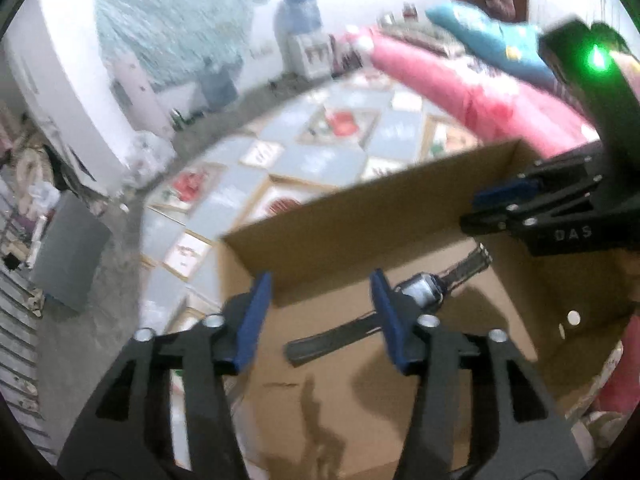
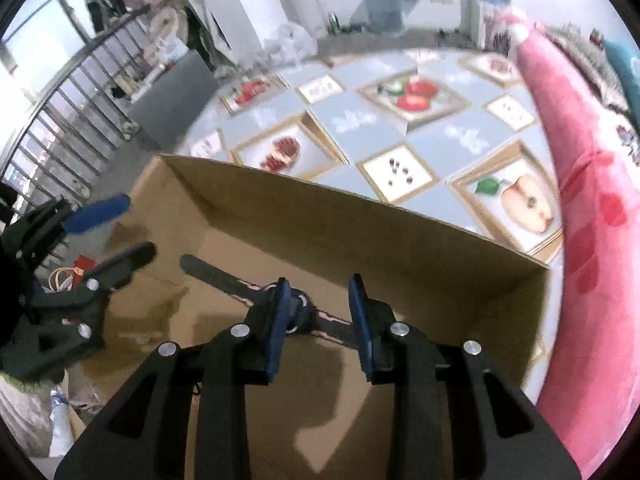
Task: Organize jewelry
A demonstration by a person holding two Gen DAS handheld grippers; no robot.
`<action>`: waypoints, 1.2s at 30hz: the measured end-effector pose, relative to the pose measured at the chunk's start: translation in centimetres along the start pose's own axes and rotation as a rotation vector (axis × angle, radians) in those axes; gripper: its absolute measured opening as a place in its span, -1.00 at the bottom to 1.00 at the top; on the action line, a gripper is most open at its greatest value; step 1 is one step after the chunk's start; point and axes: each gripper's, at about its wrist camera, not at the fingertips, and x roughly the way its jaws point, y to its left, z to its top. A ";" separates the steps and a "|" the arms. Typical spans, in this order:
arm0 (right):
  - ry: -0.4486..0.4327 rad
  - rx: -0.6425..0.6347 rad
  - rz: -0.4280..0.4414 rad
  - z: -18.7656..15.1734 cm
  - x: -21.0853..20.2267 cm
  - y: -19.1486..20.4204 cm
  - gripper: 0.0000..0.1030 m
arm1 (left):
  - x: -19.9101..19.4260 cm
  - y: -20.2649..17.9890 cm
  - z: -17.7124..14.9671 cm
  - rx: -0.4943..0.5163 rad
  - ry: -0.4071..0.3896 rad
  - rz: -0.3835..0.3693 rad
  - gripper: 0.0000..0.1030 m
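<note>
Blue-padded black left tool (image 1: 320,312) hangs wide apart, gripping nothing, over the open brown cardboard box (image 1: 360,216). Inside on the box floor lies a dark-strapped wristwatch (image 1: 420,292) (blurred), and the right tool (image 2: 318,312) stands narrowly parted above its strap, not pinching it.

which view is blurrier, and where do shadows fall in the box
Left wrist view: blurrier, with the tablecloth smeared and a green light flaring at top right. Right wrist view: sharper fruit prints, edges bent by the fisheye. In both, dark claw shadows lie on the cardboard box floor near the watch.
</note>
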 end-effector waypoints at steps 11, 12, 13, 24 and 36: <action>-0.241 -0.111 0.111 -9.5 -11.6 4.4 -0.41 | -12.1 3.2 -9.5 -0.185 -0.221 -0.021 0.62; -0.234 -0.127 0.110 -10.0 -11.8 4.9 -0.41 | -12.1 3.0 -10.4 -0.192 -0.211 -0.021 0.63; -0.227 -0.139 0.102 -10.0 -11.8 5.2 -0.41 | -12.1 2.8 -11.3 -0.196 -0.199 -0.019 0.62; 0.294 -0.144 0.036 -1.7 3.5 6.5 -0.46 | -10.7 -0.2 -16.4 -0.237 -0.181 0.004 0.63; 0.388 -0.047 -0.029 0.4 10.4 4.4 -0.56 | -8.0 -2.3 -20.0 -0.186 -0.115 -0.010 0.63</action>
